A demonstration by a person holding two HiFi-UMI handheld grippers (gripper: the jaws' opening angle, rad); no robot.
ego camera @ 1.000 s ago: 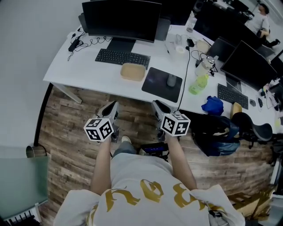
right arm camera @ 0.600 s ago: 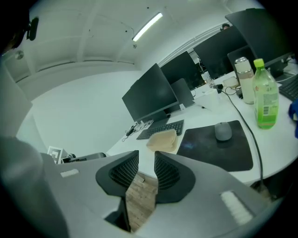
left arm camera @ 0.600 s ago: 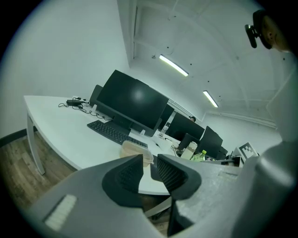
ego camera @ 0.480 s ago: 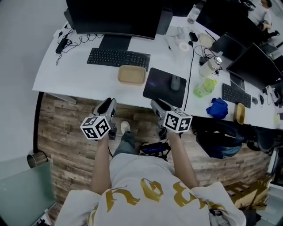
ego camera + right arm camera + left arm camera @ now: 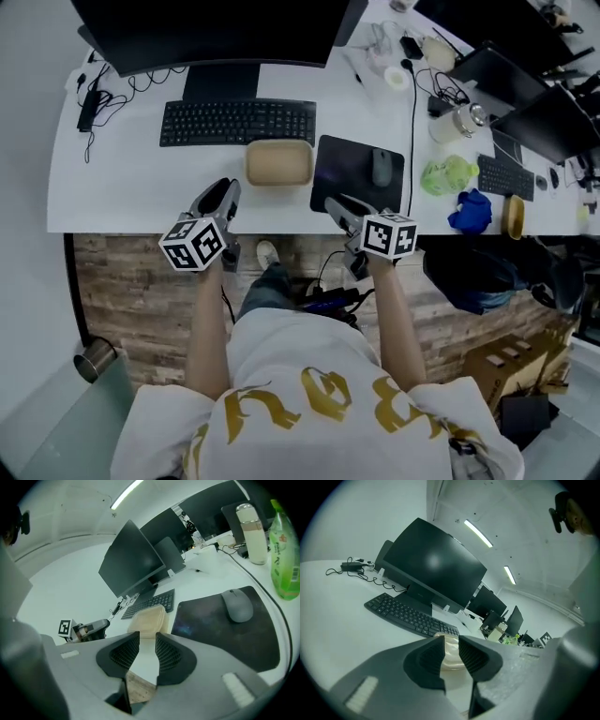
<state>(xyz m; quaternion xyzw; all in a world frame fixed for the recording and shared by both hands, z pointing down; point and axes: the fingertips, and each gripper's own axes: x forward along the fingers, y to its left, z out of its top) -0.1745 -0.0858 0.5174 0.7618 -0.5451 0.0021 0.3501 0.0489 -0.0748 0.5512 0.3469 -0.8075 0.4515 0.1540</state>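
My two tongs: left tongs, right tongs, both slightly parted, gripping nothing. One tan lidded container on worktop, just ahead, between them. One keyboard beyond left tongs; one mouse ahead of right tongs.

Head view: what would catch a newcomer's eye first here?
The left gripper and right gripper, each with a marker cube, hover at the near edge of the white desk, jaws slightly apart and empty. Just beyond them sits a tan rectangular container, in front of a black keyboard and a big dark monitor.
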